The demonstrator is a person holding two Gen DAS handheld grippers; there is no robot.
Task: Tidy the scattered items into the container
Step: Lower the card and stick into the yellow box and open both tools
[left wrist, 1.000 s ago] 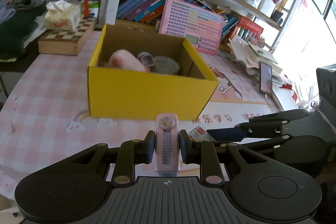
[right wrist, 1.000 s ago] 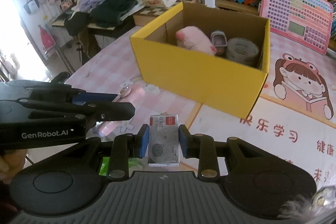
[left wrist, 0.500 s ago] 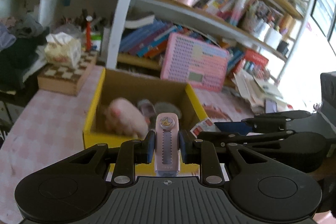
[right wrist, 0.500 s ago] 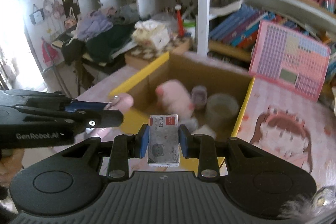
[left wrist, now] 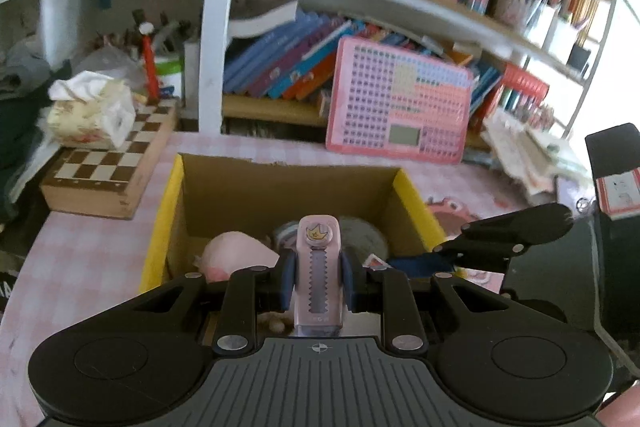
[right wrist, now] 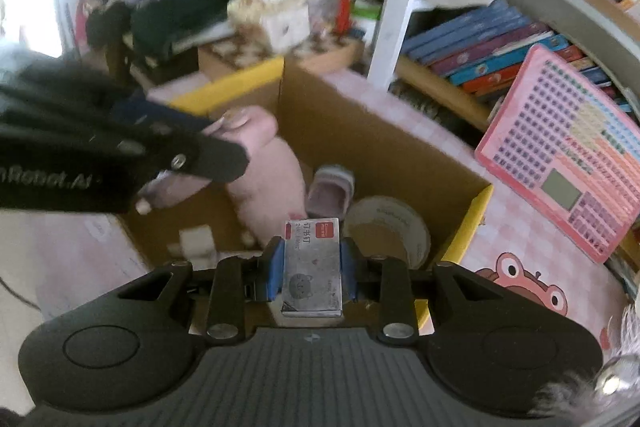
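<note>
My left gripper is shut on a pink utility knife and holds it above the open yellow cardboard box. My right gripper is shut on a small grey staples box, also above the yellow box. Inside lie a pink plush toy, a small pink item and a tape roll. The left gripper shows at the left of the right wrist view, and the right gripper at the right of the left wrist view.
A chessboard box with a tissue pack stands left of the box. A pink learning tablet leans on the bookshelf behind. Papers pile at the right. The table has a pink checked cloth.
Both grippers have risen and moved forward from in front of the box to above its opening, each still holding its item.
</note>
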